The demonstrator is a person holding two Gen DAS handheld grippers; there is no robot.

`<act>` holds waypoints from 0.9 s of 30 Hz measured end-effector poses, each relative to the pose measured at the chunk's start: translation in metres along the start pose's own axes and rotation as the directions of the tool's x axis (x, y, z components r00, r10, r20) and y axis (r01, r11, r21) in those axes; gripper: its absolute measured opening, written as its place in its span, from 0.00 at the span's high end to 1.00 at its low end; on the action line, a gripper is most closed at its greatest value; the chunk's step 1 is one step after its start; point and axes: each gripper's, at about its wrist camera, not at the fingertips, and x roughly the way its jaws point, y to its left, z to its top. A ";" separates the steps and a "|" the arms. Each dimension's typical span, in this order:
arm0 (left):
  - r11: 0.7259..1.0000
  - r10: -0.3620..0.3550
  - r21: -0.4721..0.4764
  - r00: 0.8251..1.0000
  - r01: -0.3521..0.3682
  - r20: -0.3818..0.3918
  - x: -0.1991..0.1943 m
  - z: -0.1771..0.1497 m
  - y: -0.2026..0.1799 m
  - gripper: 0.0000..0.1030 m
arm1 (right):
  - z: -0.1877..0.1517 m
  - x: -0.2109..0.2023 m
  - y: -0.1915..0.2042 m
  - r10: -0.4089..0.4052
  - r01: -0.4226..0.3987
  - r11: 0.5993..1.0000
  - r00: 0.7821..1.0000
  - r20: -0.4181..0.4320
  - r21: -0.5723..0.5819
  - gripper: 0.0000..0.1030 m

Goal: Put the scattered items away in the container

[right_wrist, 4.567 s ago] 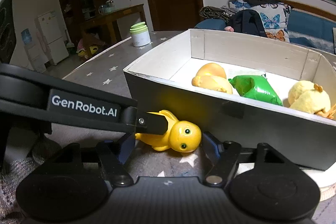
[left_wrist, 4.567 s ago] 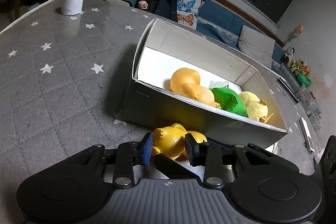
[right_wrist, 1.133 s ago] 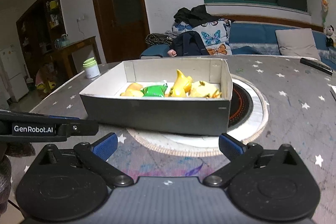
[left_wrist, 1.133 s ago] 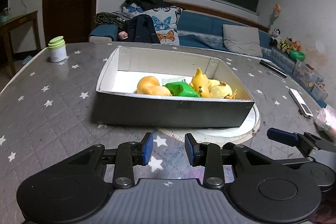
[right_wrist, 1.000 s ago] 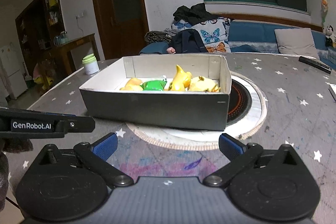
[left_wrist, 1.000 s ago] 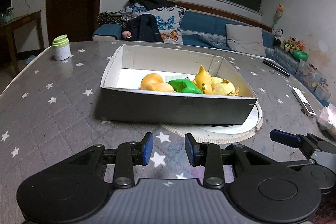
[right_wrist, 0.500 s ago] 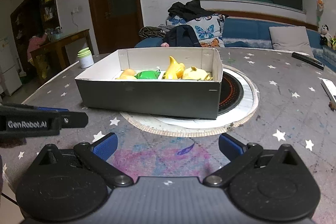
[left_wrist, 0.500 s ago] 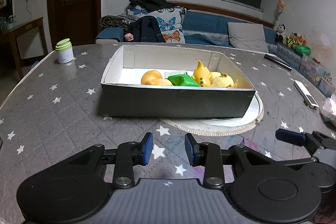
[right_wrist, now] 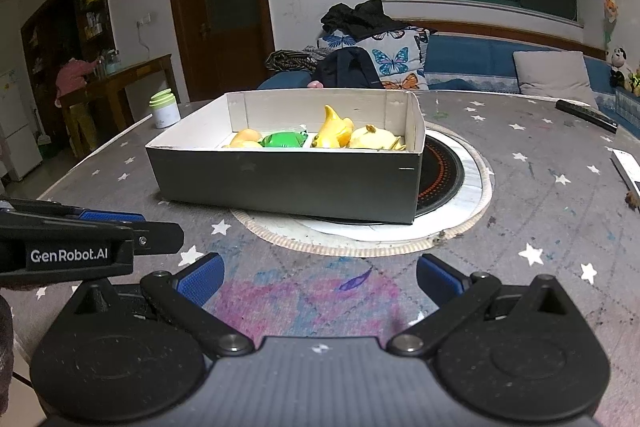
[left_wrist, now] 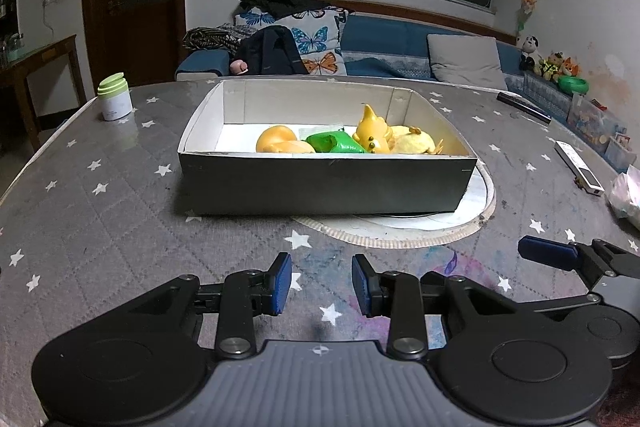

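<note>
Left gripper point(left_wrist: 321, 283): black linkage arms, silver pivot screws, blue ribbed pads.
Right gripper point(right_wrist: 318, 279): same build.
Marking: white "GenRobot.AI" on left gripper's side.

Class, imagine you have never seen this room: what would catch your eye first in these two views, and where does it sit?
First, the open box in the middle of the star-patterned table, holding bright yellow toys and a green one. Next, the two empty grippers in front of it, the left gripper narrowly open, the right gripper wide.
</note>
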 end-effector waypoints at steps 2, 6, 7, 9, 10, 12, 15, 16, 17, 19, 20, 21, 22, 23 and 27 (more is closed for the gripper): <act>1.000 0.003 0.001 1.000 -0.003 -0.002 0.000 0.000 0.000 0.65 | 0.000 0.001 0.000 0.002 -0.002 1.000 1.000 -0.003 0.001 0.00; 1.000 0.011 0.008 1.000 -0.011 -0.004 0.001 -0.001 -0.001 0.65 | -0.001 0.002 0.001 0.003 -0.004 1.000 1.000 -0.007 -0.004 0.00; 1.000 0.015 0.013 1.000 -0.015 -0.004 0.001 -0.001 -0.002 0.65 | -0.001 0.002 0.002 0.004 -0.004 1.000 1.000 -0.008 -0.006 0.00; 1.000 0.021 0.020 1.000 -0.021 -0.004 0.002 -0.001 -0.002 0.65 | -0.001 0.003 0.003 0.003 -0.003 1.000 1.000 -0.011 -0.010 0.00; 1.000 0.022 0.021 1.000 -0.022 -0.004 0.002 -0.001 -0.002 0.65 | -0.001 0.003 0.003 0.003 -0.003 1.000 1.000 -0.013 -0.013 0.00; 1.000 0.022 0.021 1.000 -0.022 -0.007 0.002 -0.001 -0.001 0.65 | -0.001 0.003 0.004 0.000 -0.001 1.000 1.000 -0.016 -0.017 0.00; 1.000 0.022 0.022 1.000 -0.021 -0.015 0.004 -0.001 -0.001 0.65 | -0.001 0.004 0.005 -0.005 0.005 1.000 1.000 -0.021 -0.025 0.00; 0.999 0.022 0.023 1.000 -0.022 -0.017 0.004 -0.001 -0.001 0.65 | -0.001 0.004 0.005 -0.007 0.006 1.000 1.000 -0.022 -0.027 0.00; 0.999 0.023 0.023 1.000 -0.022 -0.020 0.005 -0.001 -0.001 0.65 | -0.001 0.004 0.005 -0.008 0.007 1.000 1.000 -0.024 -0.029 0.00; 0.999 0.024 0.023 0.999 -0.023 -0.025 0.006 -0.001 -0.001 0.65 | -0.001 0.005 0.005 -0.010 0.009 0.999 1.000 -0.029 -0.030 0.00; 0.999 0.025 0.023 0.999 -0.024 -0.028 0.006 -0.002 -0.001 0.65 | -0.001 0.005 0.005 -0.011 0.010 0.999 0.999 -0.031 -0.031 0.00; 0.999 0.025 0.024 0.999 -0.024 -0.029 0.006 -0.002 -0.001 0.65 | -0.002 0.005 0.005 -0.012 0.011 0.999 0.999 -0.033 -0.031 0.00; 0.999 0.025 0.025 0.999 -0.024 -0.029 0.006 -0.002 -0.001 0.65 | -0.002 0.006 0.005 -0.012 0.011 0.999 0.999 -0.034 -0.031 0.00; 0.999 0.025 0.026 0.999 -0.025 -0.030 0.006 -0.002 -0.001 0.65 | -0.002 0.006 0.005 -0.012 0.011 0.999 0.999 -0.036 -0.031 0.00; 0.999 0.024 0.027 0.999 -0.024 -0.032 0.007 -0.002 -0.001 0.65 | -0.002 0.007 0.004 -0.011 0.010 1.000 0.999 -0.041 -0.030 0.00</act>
